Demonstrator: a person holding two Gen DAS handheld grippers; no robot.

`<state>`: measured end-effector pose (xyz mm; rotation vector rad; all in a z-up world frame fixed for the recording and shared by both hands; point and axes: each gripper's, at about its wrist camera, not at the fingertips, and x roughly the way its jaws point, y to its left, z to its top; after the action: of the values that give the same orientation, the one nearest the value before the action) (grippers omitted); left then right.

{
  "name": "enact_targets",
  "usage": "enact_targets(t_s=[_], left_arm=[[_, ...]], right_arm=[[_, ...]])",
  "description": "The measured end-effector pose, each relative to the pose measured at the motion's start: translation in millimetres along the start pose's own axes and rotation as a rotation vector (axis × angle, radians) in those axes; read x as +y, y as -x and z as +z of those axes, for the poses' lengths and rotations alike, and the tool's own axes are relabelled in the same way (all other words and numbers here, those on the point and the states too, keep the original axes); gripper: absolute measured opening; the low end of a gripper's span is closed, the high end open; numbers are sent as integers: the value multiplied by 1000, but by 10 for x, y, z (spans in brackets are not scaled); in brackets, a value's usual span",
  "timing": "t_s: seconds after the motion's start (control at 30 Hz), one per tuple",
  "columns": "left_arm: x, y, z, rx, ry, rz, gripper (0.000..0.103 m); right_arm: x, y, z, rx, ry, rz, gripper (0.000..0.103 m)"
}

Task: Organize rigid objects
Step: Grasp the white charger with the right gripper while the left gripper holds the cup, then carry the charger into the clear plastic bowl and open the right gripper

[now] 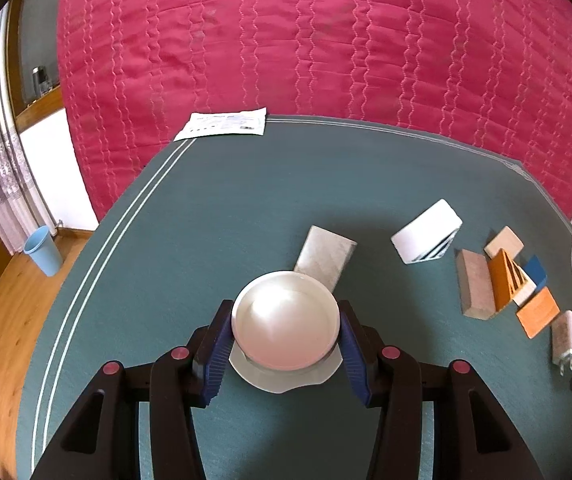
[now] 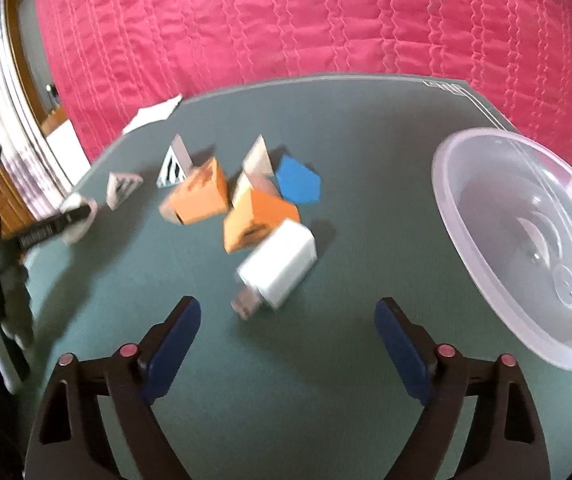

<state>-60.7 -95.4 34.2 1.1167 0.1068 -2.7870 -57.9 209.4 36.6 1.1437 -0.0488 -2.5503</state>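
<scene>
My left gripper is shut on a round white bowl, its blue pads pressing on the rim at both sides. A flat white piece shows just under the bowl. My right gripper stands open above the green mat with nothing between its fingers. A white charger plug lies just ahead of it. Behind the plug sit orange boxes, a blue block and pale wooden pieces. In the left wrist view the same cluster lies at the right.
A clear plastic tub stands at the mat's right edge. A white box and a flat grey box lie beyond the bowl. A leaflet rests at the mat's far corner on the red quilt. A blue cup stands on the floor.
</scene>
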Motion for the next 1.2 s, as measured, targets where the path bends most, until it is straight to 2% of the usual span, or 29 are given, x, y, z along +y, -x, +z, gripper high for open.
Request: enact_targets(t_s=[0.17,0.23,0.3,0.37,0.5,0.67,0.73,1.2], left_arm=[[-41,-5,-39,5,-7,-14,52],[-49,-5,-51,6,-10,-18,52],[-53,-12,-59,8,-10,-21,52],[-56,-15,-69,10,-10,-24,52],[-69,-25,-84,13,-12,-27,52],[-76,-26,-93,13,-11,-26,52],[-74,-24,-91,13,-11,-27,52],[-199,99,-181,0,-25,-39,52]], right_arm=[[29,-117,136,-12,6,-6,86],[25,-180,176,-1,-10,-3,73],[8,-252,191,24,-36,-5,65],[10,-280,189,19,-44,-20,61],[35,-284,163,18,-33,-50,42],[47,-231,118,4,-27,-65,31],[43,-196,102,-6,-30,-70,24],[-110,182,-71,-59,-97,-58,24]])
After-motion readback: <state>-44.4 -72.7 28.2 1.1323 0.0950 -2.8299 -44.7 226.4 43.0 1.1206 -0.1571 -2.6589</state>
